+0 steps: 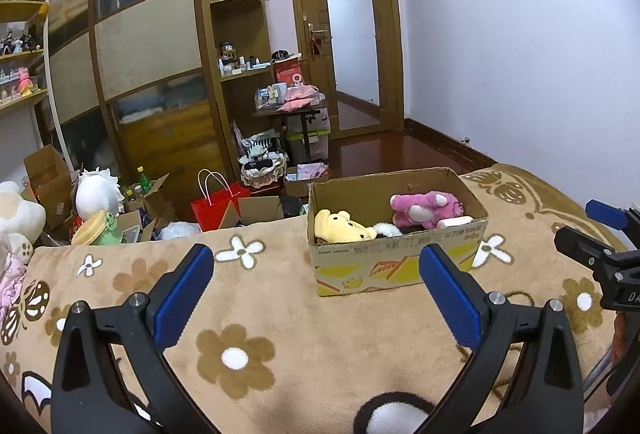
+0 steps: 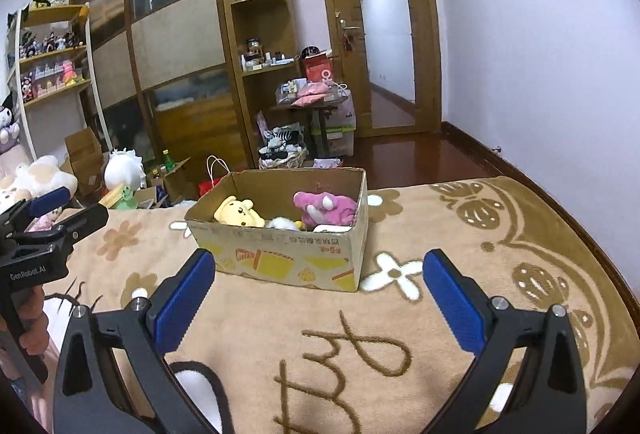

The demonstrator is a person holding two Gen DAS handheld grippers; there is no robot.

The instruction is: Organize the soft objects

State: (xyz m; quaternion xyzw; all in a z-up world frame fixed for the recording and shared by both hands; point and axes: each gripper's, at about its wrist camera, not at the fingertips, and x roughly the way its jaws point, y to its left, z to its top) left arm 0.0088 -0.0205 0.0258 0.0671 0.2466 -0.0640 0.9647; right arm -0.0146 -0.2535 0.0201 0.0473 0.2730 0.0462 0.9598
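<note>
A cardboard box (image 1: 400, 258) sits on a bed covered by a tan flowered blanket (image 1: 280, 314); inside lie a yellow plush bear (image 1: 342, 226), a pink plush (image 1: 426, 208) and something white between them, apparently gathered there for tidiness; the left gripper (image 1: 316, 298) and right gripper (image 2: 320, 298) hover near the box, fingers spread wide and empty; no loose toy shows on the blanket.
</note>
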